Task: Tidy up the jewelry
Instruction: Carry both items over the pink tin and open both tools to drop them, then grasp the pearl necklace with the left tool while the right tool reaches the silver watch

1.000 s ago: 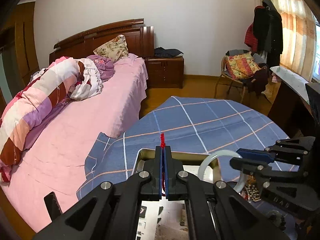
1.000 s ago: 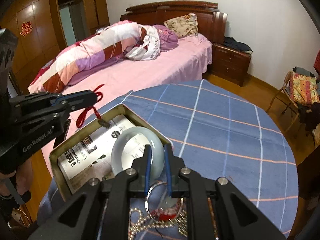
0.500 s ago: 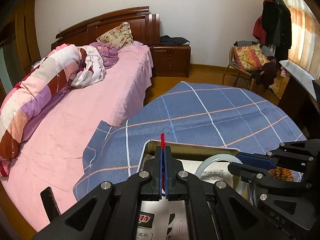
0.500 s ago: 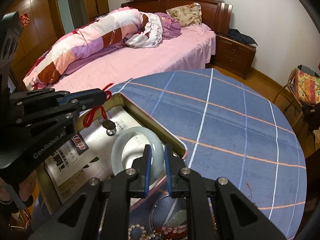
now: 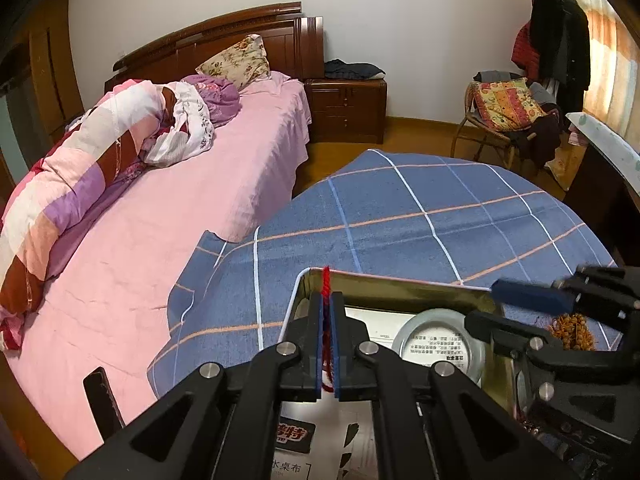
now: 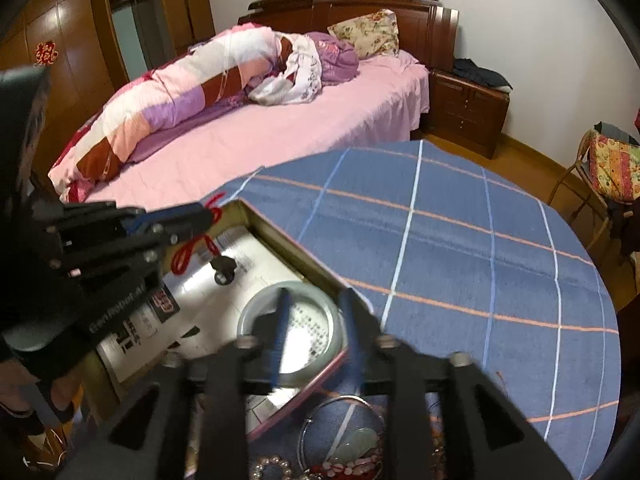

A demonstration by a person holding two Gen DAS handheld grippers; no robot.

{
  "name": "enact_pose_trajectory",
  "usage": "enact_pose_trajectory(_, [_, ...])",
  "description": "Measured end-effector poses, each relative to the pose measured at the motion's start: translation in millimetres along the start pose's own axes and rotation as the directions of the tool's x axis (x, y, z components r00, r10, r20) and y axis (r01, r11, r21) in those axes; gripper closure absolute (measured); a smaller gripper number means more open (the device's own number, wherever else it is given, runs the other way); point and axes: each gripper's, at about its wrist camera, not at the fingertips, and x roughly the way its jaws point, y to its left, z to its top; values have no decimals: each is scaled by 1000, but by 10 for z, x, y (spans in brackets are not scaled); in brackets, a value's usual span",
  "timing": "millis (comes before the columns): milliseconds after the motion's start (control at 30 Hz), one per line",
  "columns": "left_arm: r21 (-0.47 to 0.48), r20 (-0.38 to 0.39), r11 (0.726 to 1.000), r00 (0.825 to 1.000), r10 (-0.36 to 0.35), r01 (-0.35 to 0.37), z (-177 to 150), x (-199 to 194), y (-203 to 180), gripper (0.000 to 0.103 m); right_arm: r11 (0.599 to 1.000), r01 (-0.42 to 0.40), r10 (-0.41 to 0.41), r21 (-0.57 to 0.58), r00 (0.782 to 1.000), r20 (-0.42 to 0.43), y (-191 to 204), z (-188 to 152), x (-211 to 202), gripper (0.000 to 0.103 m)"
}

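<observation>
- The surface (image 5: 420,216) is round and wears a blue checked cloth; behind it, at 10 o'clock in the left wrist view, stands a bed (image 5: 168,216) with a pink sheet, and a chair (image 5: 504,120) with clothes is at 1 o'clock.
- A shallow metal tin (image 6: 280,236) lined with printed paper lies at the near edge of the surface.
- The left hand-held gripper (image 5: 328,344) is closed on a red cord (image 5: 326,280); in the right wrist view the cord hangs from it into the tin, a small dark pendant (image 6: 224,270) at its lower end.
- The cord runs along the closed jaws, its tip toward 12 o'clock.
- The right hand-held gripper (image 6: 316,336) has just been opening; its fingers stand apart over the pale bangle (image 6: 294,324), not pressing it.
- The bangle lies flat in the tin.
- More jewelry (image 6: 344,444) lies on the cloth at 6 o'clock.
</observation>
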Motion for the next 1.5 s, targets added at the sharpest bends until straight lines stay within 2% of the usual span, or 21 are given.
enact_pose_trajectory(33, [1, -3, 1000, 1000, 6, -6, 4, 0, -3, 98, 1000, 0, 0, 3, 1000, 7, -9, 1, -18, 58])
enact_pose_trajectory(67, [1, -3, 1000, 1000, 10, -10, 8, -11, -5, 92, 1000, -2, 2, 7, 1000, 15, -26, -1, -55, 56])
enact_pose_trajectory(100, [3, 2, 1000, 1000, 11, -11, 4, -34, -12, 75, 1000, -3, 3, 10, 1000, 18, -42, -13, -78, 56])
enact_pose_trajectory(133, [4, 10, 1000, 1000, 15, -15, 0, -60, -23, 63, 1000, -3, 3, 13, 1000, 23, -66, -26, -116, 56])
enact_pose_trajectory(167, [4, 26, 1000, 999, 26, -26, -4, -96, -33, 38, 1000, -2, 1, 17, 1000, 30, -95, -45, -163, 54])
enact_pose_trajectory(200, [4, 59, 999, 998, 38, -38, -8, -162, -32, 27, 1000, 2, -3, 21, 999, 37, -123, -57, -199, 49])
enact_pose_trajectory(267, [12, 81, 1000, 996, 24, -25, -7, -220, -61, 27, 999, 10, -12, 35, 998, 55, -213, -101, -302, 43])
enact_pose_trajectory(433, [-1, 83, 1000, 996, 22, -22, 6, -296, -104, 27, 997, 21, -27, 79, 997, 74, -447, -218, -524, 42])
enact_pose_trajectory(567, [-7, 99, 999, 994, 35, -34, -50, -402, -192, 27, 993, 38, -48, 114, 995, 84, -600, -373, -685, 36])
enact_pose_trajectory(733, [1, 119, 999, 992, 32, -33, -186, -585, -362, 27, 989, 51, -62, 141, 995, 77, -697, -610, -809, 36])
enact_pose_trajectory(1000, [-10, 139, 1000, 990, -10, 12, -509, -914, -591, 27, 975, 46, -61, 217, 996, 63, -818, -1079, -973, 35])
enact_pose_trajectory(1267, [13, 112, 1000, 993, -26, 25, -848, -1054, -923, 27, 968, 53, -63, 246, 998, 31, -851, -1488, -1047, 34])
enact_pose_trajectory(1500, [60, 87, 996, 994, -64, 59, -1038, -1071, -1268, 29, 961, 71, -83, 269, 996, 33, -948, -1609, -1085, 34])
